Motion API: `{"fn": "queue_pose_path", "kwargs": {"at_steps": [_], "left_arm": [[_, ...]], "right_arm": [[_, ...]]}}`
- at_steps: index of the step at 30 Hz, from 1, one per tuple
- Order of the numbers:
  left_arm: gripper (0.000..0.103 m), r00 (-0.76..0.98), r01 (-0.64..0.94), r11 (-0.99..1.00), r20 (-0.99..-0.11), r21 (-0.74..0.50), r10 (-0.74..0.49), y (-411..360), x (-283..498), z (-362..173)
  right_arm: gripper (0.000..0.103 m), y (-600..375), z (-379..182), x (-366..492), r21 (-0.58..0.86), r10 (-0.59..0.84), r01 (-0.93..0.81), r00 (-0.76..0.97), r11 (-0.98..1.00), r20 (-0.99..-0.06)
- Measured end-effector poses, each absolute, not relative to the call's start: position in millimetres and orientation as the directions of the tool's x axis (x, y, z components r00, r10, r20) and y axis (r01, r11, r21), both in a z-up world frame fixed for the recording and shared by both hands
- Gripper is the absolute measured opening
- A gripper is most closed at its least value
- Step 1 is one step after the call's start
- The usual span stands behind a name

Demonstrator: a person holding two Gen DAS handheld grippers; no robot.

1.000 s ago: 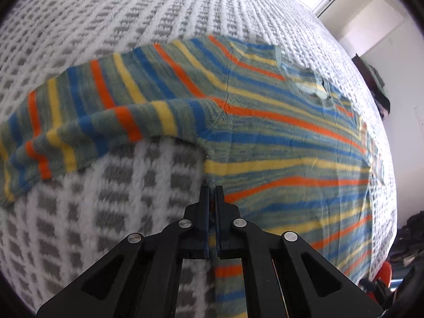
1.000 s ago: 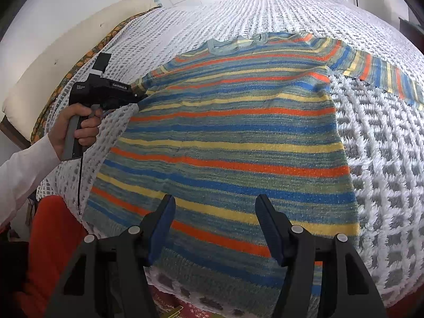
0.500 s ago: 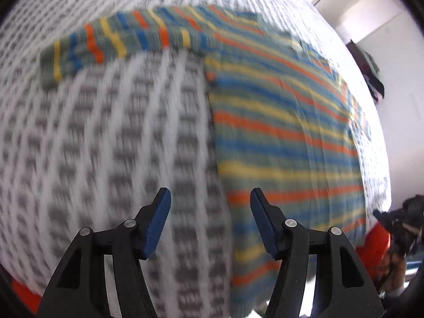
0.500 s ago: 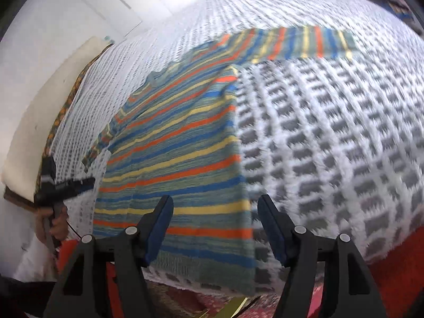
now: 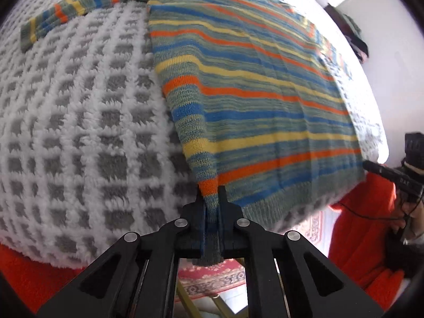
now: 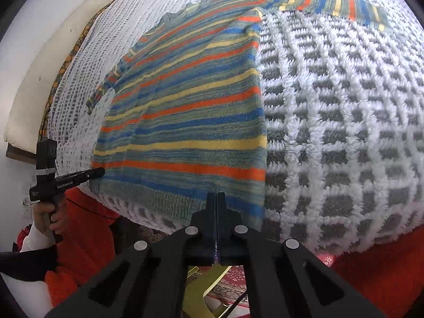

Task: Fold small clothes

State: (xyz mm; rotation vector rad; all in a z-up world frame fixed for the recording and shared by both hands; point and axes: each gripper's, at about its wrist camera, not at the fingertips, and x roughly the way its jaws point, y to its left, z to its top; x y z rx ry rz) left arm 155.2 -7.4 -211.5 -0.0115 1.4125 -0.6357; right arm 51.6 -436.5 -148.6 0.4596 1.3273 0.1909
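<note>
A small striped knit sweater (image 5: 254, 84) in blue, yellow, orange and grey-green lies flat on a white and grey checked blanket (image 5: 79, 122). It also shows in the right wrist view (image 6: 185, 111). My left gripper (image 5: 212, 201) is shut on the sweater's bottom hem corner, and the cloth runs between its fingers. My right gripper (image 6: 216, 201) is shut at the sweater's bottom hem near the other corner. One sleeve (image 5: 79, 2) stretches out sideways; it also shows in the right wrist view (image 6: 331, 0).
The blanket (image 6: 344, 122) covers a bed and hangs over its near edge. A patterned red rug (image 5: 212, 278) lies on the floor below. A cream headboard cushion (image 6: 53, 61) runs along the wall. The other hand-held gripper (image 6: 61, 182) shows at the left.
Both grippers were open half a second ago and are now shut at the sweater's bottom hem. Both have moved down to the bed's near edge.
</note>
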Motion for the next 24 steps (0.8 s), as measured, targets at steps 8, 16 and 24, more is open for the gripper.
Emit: {"fn": "queue_pose_path", "kwargs": {"at_steps": [8,16,24], "left_arm": [[0.034,0.005,0.343,0.887,-0.944,-0.309,-0.33,12.0,154.6,-213.5],[0.1,0.508,0.3,0.945,-0.816,-0.132,-0.276,2.3,200.6,-136.9],[0.1,0.55,0.337,0.936,-0.829,0.105,-0.105,-89.7,303.5,-236.5]], "right_arm": [[0.003,-447.8,-145.0,34.1,0.335,0.311,0.153,0.164,0.93,-0.936],[0.089,-437.2,-98.5,58.7,0.163,0.076,0.157,0.451,0.974,-0.889],[0.089,-371.7,-100.9,144.9,0.112,0.02,0.134,0.55,0.985,-0.835]]}}
